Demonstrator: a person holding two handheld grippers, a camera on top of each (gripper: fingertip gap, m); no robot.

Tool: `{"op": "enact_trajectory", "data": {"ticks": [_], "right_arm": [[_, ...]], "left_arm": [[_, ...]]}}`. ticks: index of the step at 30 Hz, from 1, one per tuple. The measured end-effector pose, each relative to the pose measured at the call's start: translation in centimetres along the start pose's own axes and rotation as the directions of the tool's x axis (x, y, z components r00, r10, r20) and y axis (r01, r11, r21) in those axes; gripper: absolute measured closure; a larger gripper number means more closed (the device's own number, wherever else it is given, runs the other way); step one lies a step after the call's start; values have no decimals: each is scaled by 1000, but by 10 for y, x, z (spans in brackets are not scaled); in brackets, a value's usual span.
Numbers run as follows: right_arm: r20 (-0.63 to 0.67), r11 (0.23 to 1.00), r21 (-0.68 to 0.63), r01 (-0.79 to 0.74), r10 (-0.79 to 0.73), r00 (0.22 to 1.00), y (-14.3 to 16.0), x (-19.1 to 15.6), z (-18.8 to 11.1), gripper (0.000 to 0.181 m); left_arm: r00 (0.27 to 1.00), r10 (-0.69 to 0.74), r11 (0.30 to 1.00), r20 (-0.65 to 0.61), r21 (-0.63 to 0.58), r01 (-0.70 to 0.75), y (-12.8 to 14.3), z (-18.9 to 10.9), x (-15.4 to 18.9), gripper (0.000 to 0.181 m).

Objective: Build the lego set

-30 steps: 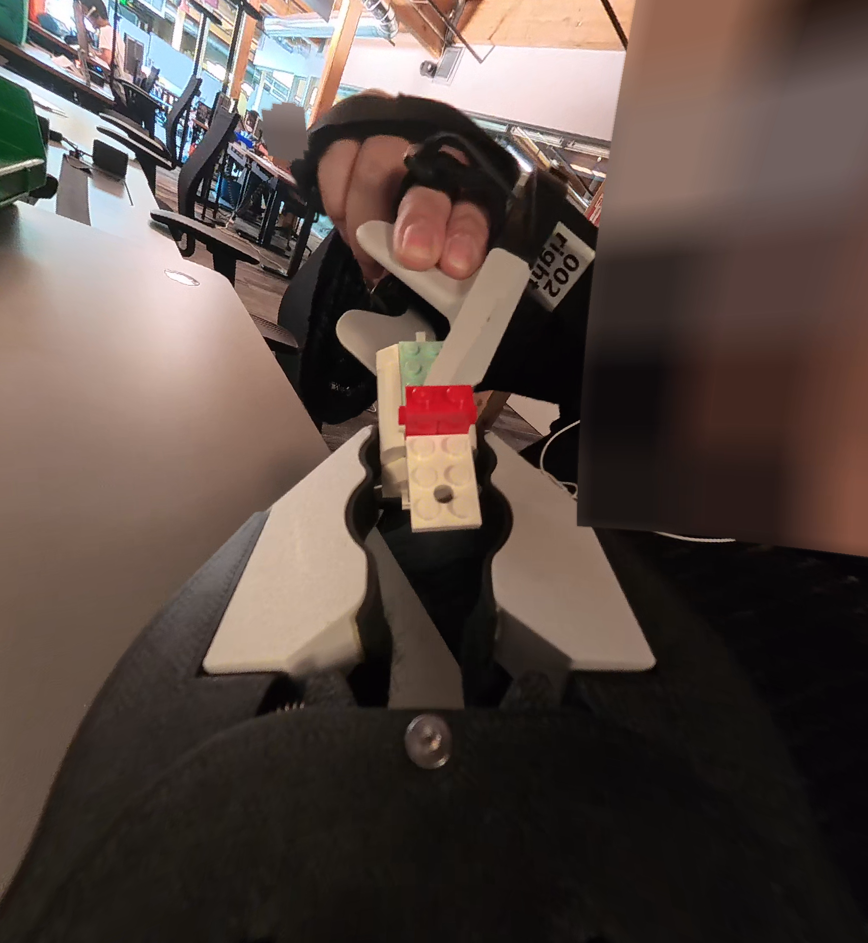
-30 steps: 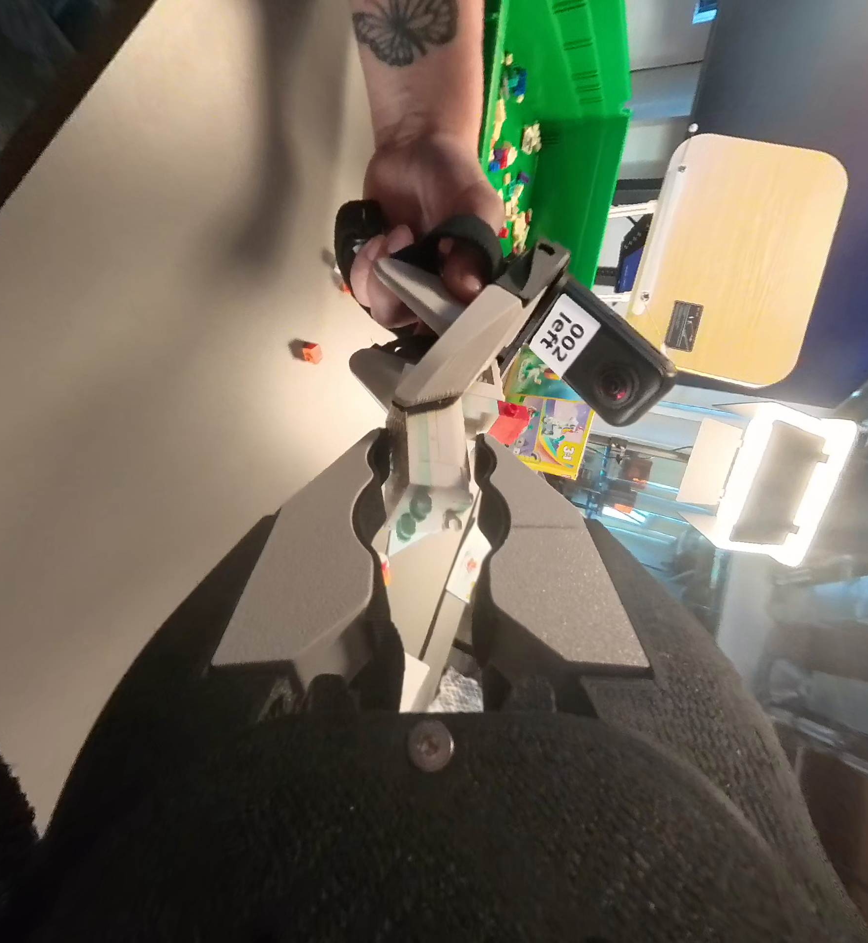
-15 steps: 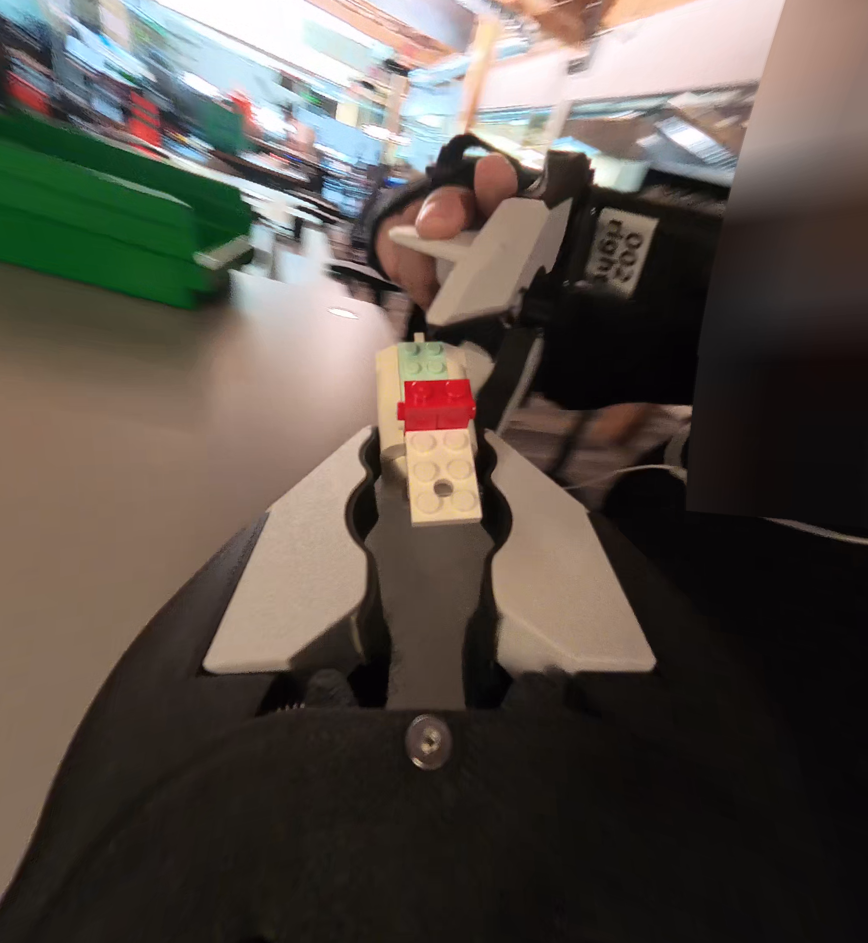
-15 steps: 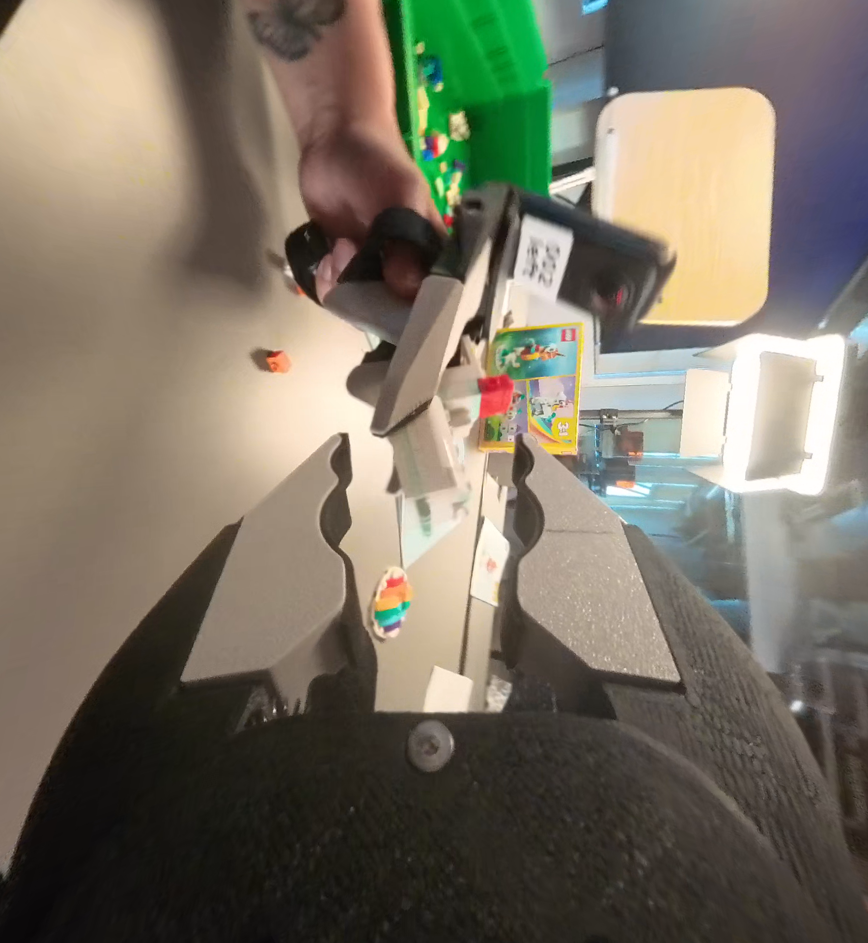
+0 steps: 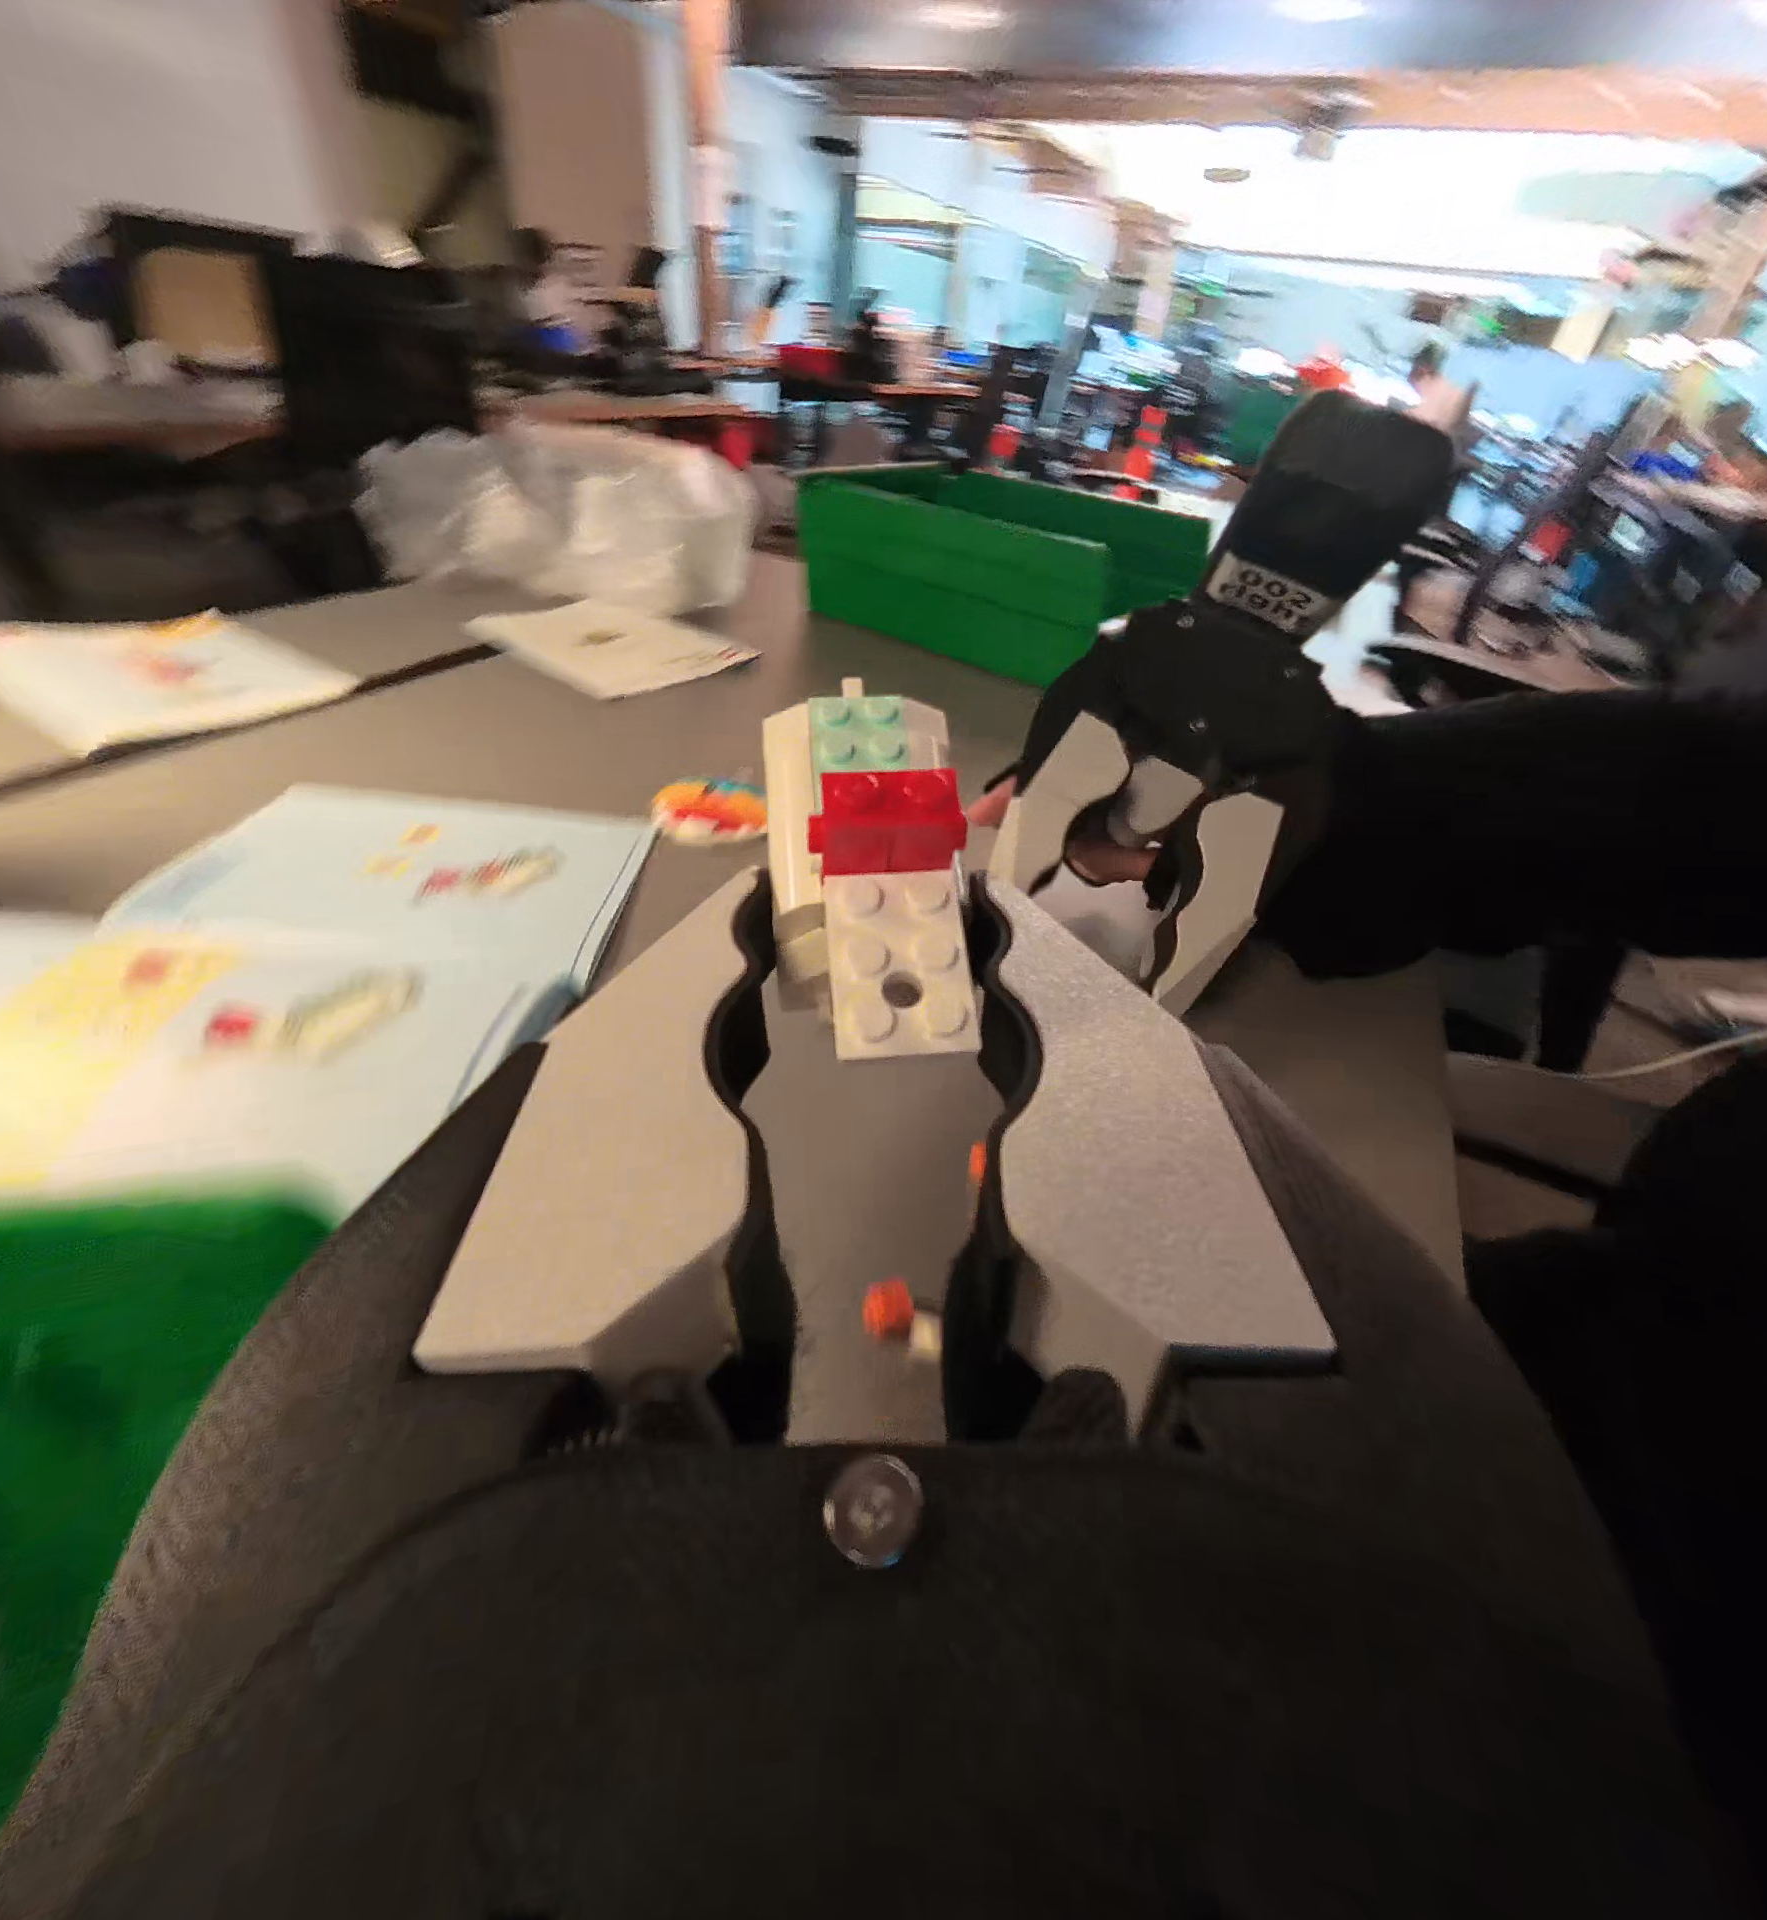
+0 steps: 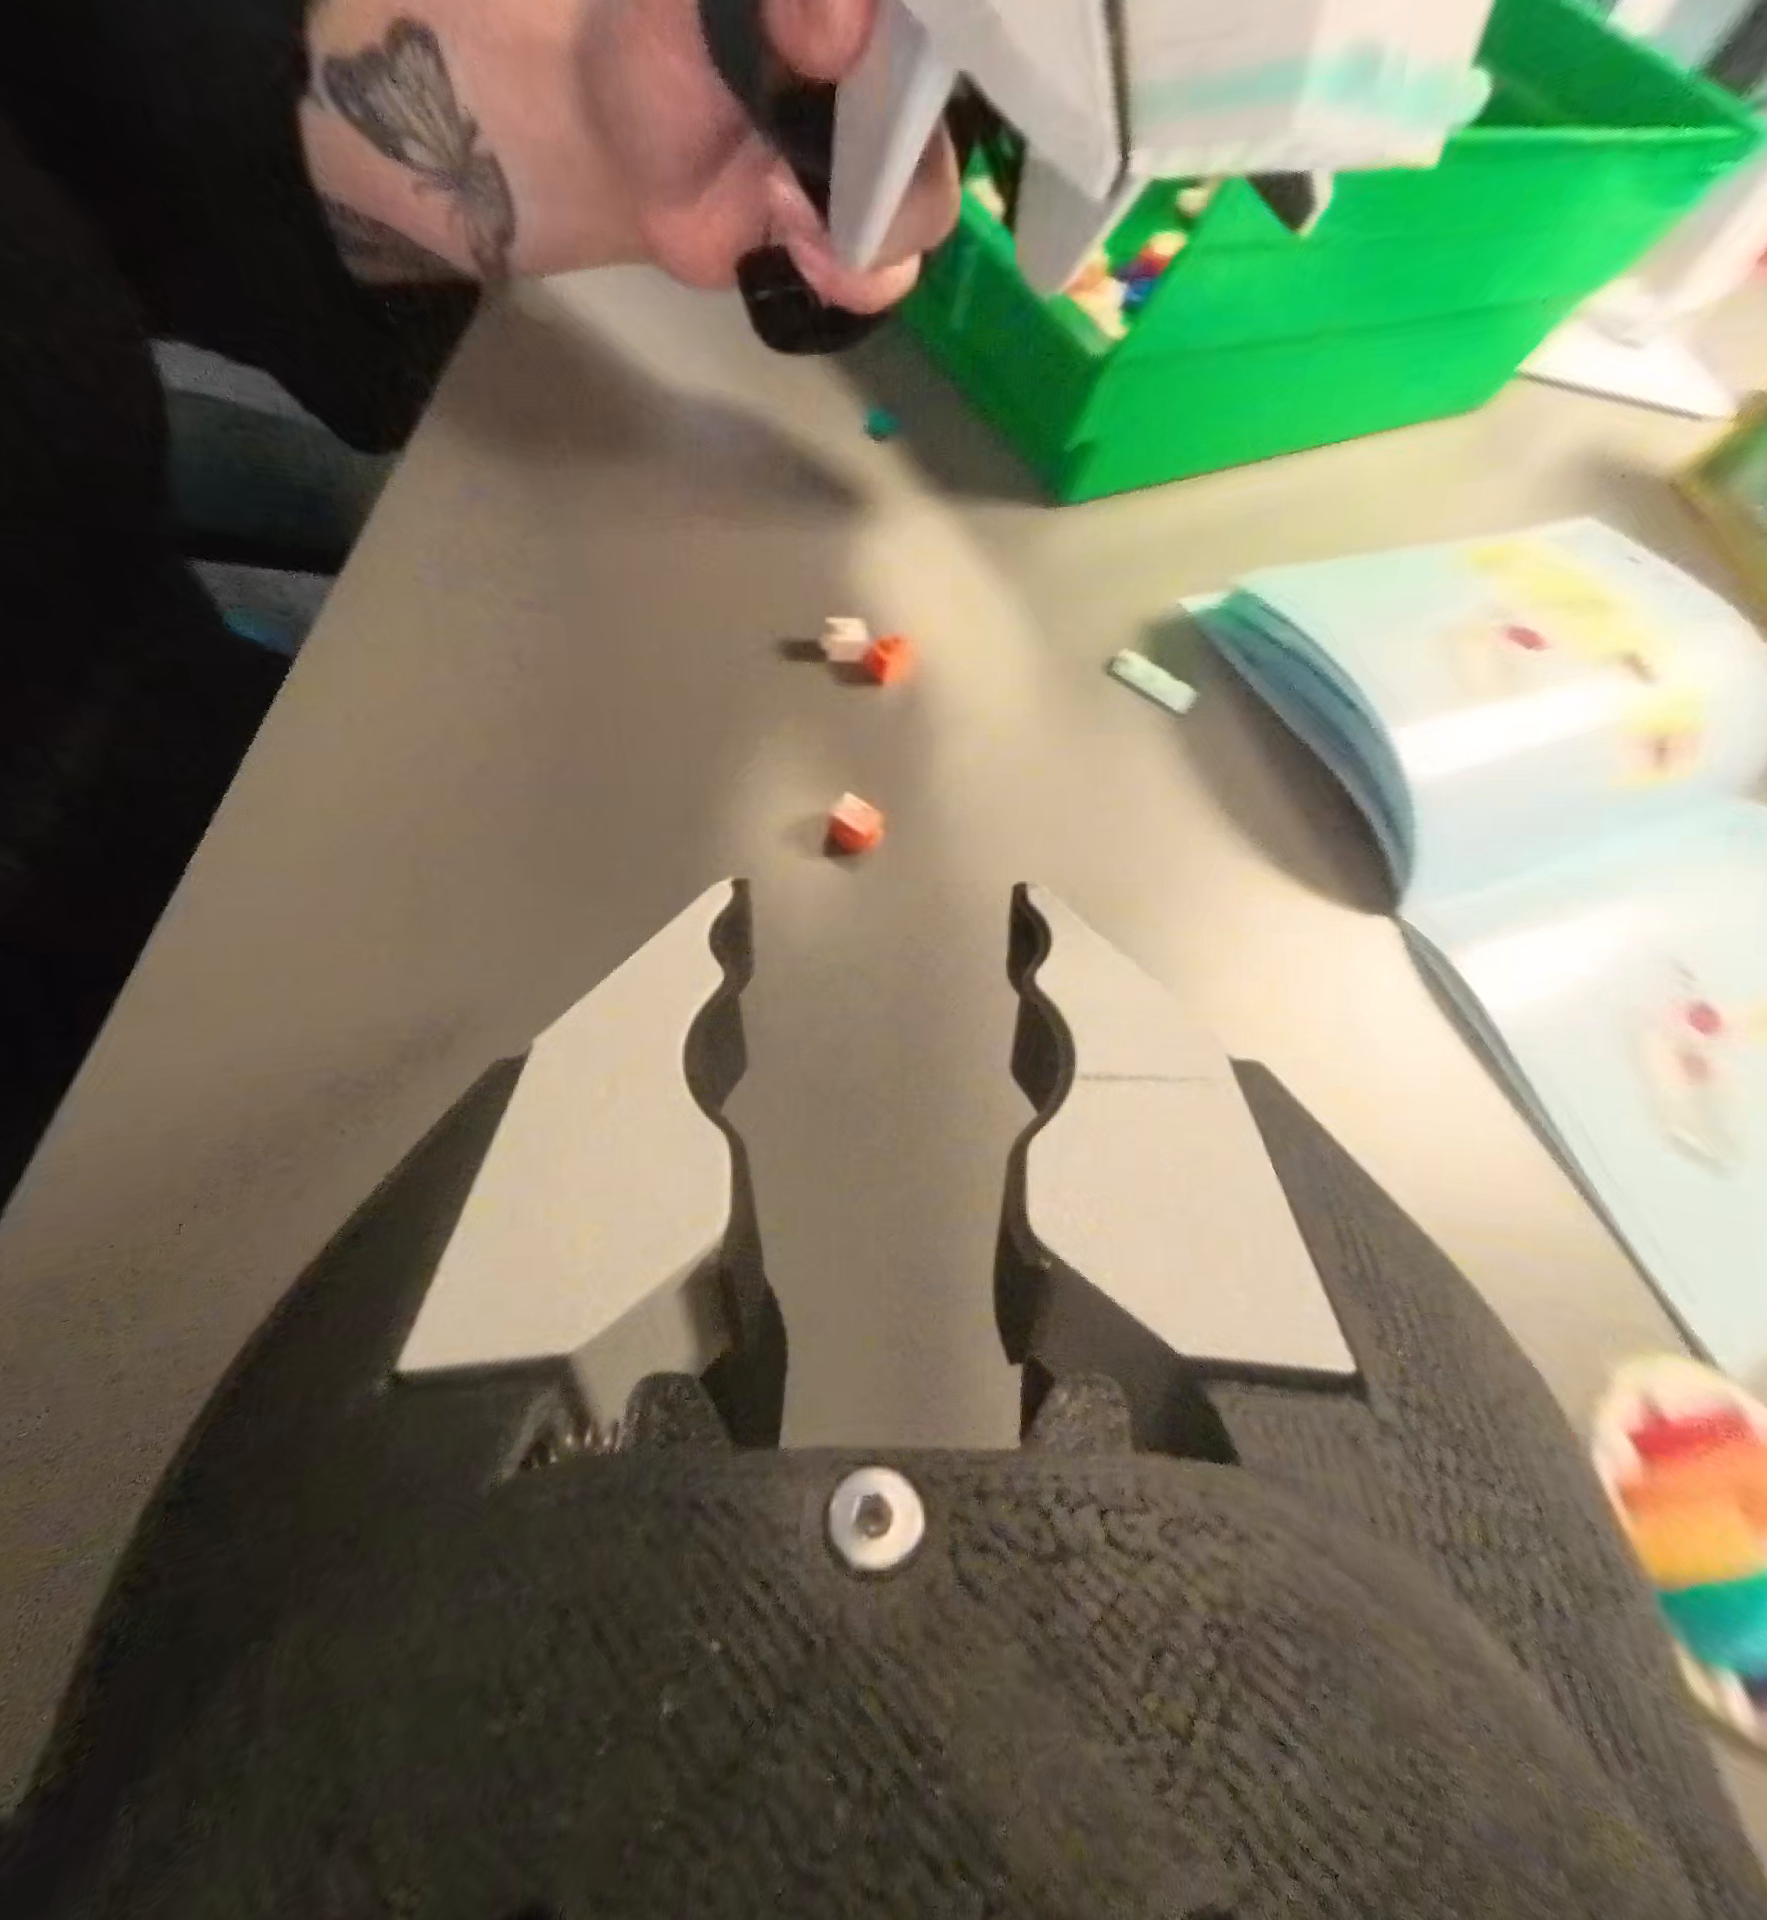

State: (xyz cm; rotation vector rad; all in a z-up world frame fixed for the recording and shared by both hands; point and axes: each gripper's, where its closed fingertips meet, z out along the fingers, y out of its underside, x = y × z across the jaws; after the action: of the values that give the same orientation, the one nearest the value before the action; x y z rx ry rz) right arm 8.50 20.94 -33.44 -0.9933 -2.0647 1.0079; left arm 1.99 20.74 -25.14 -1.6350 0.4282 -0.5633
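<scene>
- White, red and pale green bricks make up the lego build [image 5: 874,883] that my left hand-held gripper [image 5: 871,914] pinches between its fingertips, above the surface [image 5: 505,727].
- Its studded white plate faces my left camera, with the red brick across the middle and the green one at the far end.
- My right hand-held gripper [image 6: 874,904] holds nothing; its jaws stand apart with bare surface between them.
- Just beyond its tips lies one orange-red piece [image 6: 853,826]; farther on, a white piece [image 6: 843,636] and another orange piece [image 6: 889,657] touch each other.
- I count three loose small pieces there, plus a teal speck [image 6: 879,421] near the green bin [image 6: 1274,343] and a pale strip [image 6: 1154,681] beside the open instruction booklet [image 6: 1544,727].
- From the right camera, the build at the top edge is blurred and cut off, so I cannot make out its bricks.
- A rainbow-coloured item [image 6: 1741,1517] at the lower right is too smeared to identify.
- Two green bins show in the left view: one far [image 5: 972,582], one blurred at the near left [image 5: 79,1382].
</scene>
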Motion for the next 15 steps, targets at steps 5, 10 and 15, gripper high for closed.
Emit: {"op": "enact_trajectory", "data": {"ticks": [5, 10, 15], "right_arm": [[150, 999, 32, -7, 2, 989, -12, -2, 32, 146], [226, 999, 36, 0, -9, 974, -29, -17, 55, 161], [160, 991, -130, -40, 61, 985, -18, -19, 80, 167]], "left_arm": [[987, -43, 998, 153, 52, 35, 19, -24, -6, 145], [960, -49, 991, 274, 137, 11, 14, -43, -20, 145], [955, -83, 989, 285, 143, 43, 16, -45, -28, 145]]}}
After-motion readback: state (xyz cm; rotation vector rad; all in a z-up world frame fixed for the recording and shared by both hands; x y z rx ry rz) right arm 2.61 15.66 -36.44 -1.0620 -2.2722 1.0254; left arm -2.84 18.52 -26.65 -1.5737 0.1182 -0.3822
